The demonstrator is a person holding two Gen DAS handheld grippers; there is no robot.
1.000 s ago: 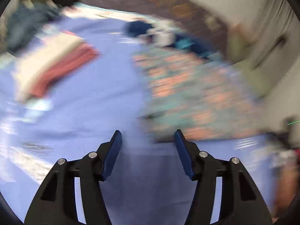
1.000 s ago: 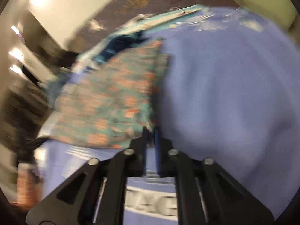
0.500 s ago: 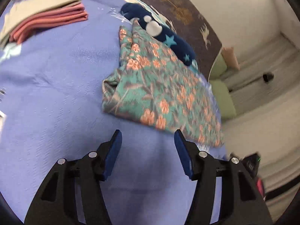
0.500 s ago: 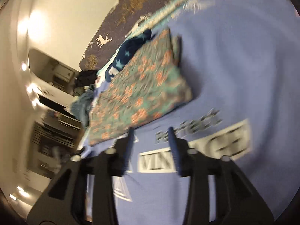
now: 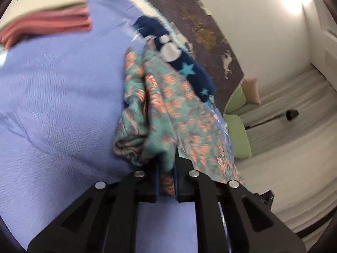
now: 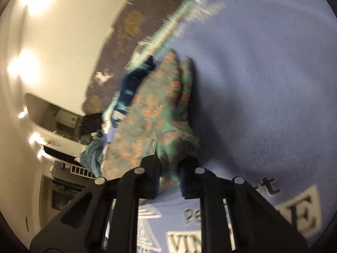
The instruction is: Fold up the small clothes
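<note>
Two views look along hand-held tools over a bed spread with a lilac-blue blanket [image 5: 63, 97].

In the left wrist view, the left tool [image 5: 166, 179] sits at the bottom centre of the frame. Its two blue pads are pressed together on a bunched edge of a teal cloth with orange flowers [image 5: 168, 113]. The cloth runs from the tool toward the upper middle of the frame, rumpled along its left side. Just behind it, touching its far edge, lies a dark blue garment with pale stars [image 5: 181, 67]. At the upper left of the frame is a stack of folded clothes [image 5: 48, 19], cream on top and pink below, well apart from the floral cloth.

In the right wrist view, the right tool [image 6: 169, 172] is at the bottom centre. Its jaws are closing, with another bunched part of the same floral cloth [image 6: 151, 113] between them and the pads against the fabric. Printed lettering [image 6: 242, 221] on the blanket shows at the lower right. The picture is blurred.
</note>
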